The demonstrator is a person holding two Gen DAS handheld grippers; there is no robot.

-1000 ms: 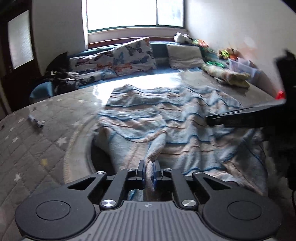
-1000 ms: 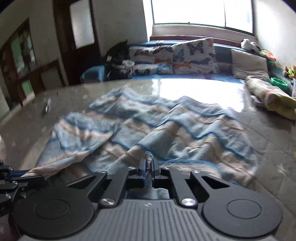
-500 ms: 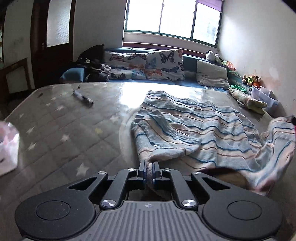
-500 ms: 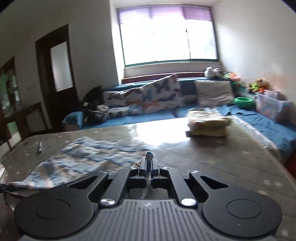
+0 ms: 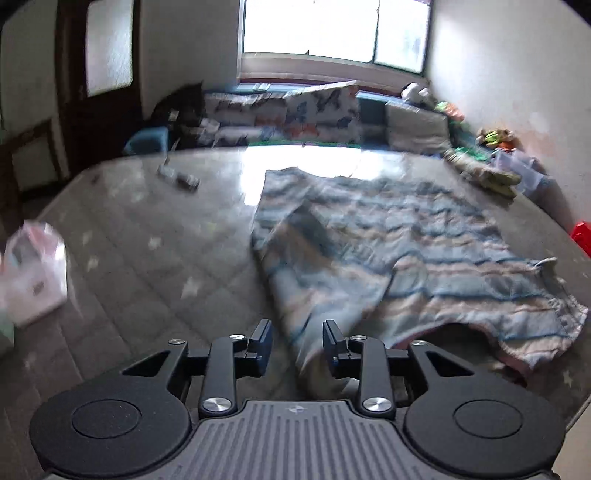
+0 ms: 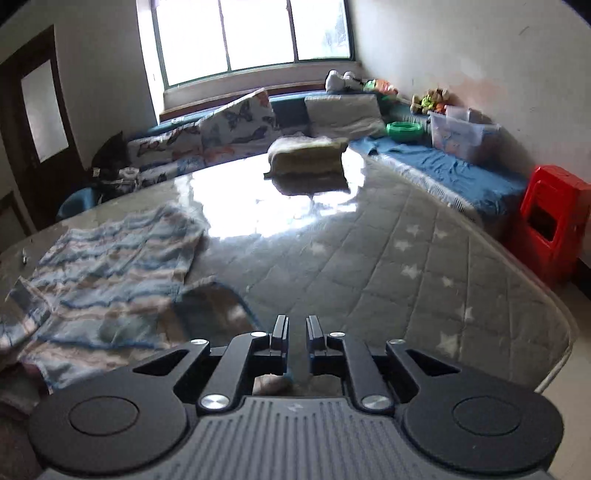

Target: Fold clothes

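Through my left wrist camera, my left gripper (image 5: 297, 334) has just been opening; its jaws stand moderately apart with a corner of the striped blue garment (image 5: 388, 251) lying loosely between them, the pads no longer pressing it. The garment sprawls rumpled across the right half of the mattress (image 5: 147, 258), one flap turned over itself. My worry here: if I pull back carelessly, that loose corner could catch on a finger and drag the fold open. The picture is blurred, so I can't judge the edges well.

Through my right wrist camera, my right gripper (image 6: 296, 330) has just begun opening too; the gap is narrow and nothing shows between the fingertips, though a scrap of cloth sits just below them. The garment (image 6: 110, 266) lies to the left, its near edge curled up, and could flop back.

The surface is a grey quilted mattress with stars, glossy under window (image 6: 255, 33) glare. A folded bundle (image 6: 306, 155) rests at the far end, a red stool (image 6: 550, 221) stands beside.
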